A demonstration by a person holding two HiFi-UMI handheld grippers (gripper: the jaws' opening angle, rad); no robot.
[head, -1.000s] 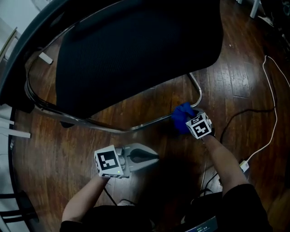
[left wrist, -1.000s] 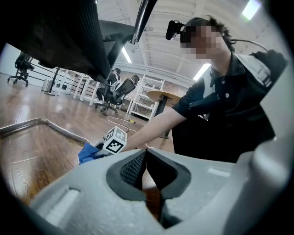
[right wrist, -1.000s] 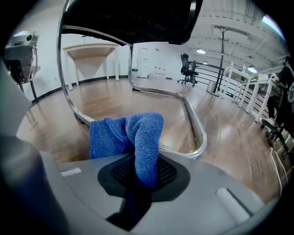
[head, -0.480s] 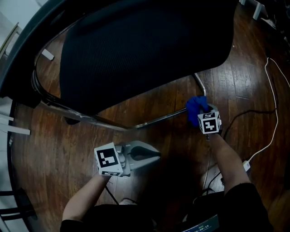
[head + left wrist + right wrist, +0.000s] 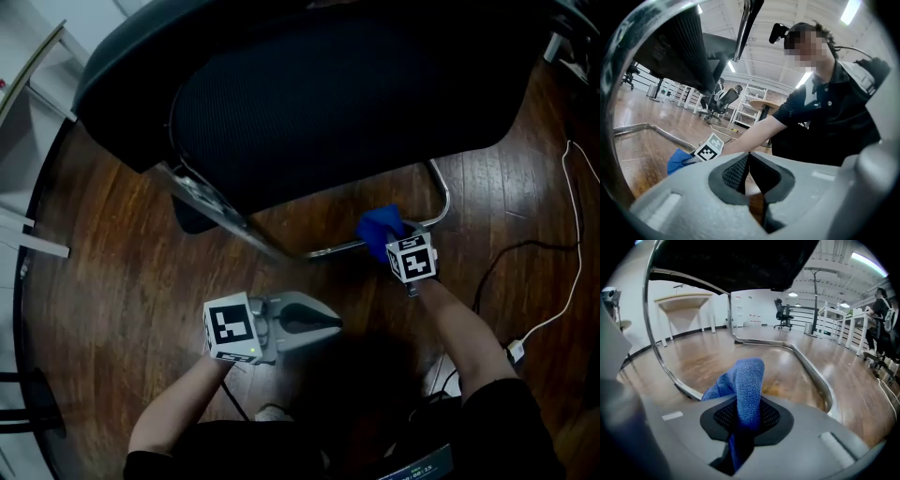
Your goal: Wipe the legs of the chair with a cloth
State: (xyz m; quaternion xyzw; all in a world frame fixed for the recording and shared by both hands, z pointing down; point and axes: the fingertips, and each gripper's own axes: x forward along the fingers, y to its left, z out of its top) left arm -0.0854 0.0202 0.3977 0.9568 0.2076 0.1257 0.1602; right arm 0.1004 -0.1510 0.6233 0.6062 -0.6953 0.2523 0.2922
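The blue terry cloth, clamped tight in the right gripper, has been drawn back left from the far-right corner bend onto the near rail of the chrome tube leg frame of the black mesh chair. A back-and-forth wiping stroke is judged under way. The left gripper is held idle at near left, jaws closed on nothing.
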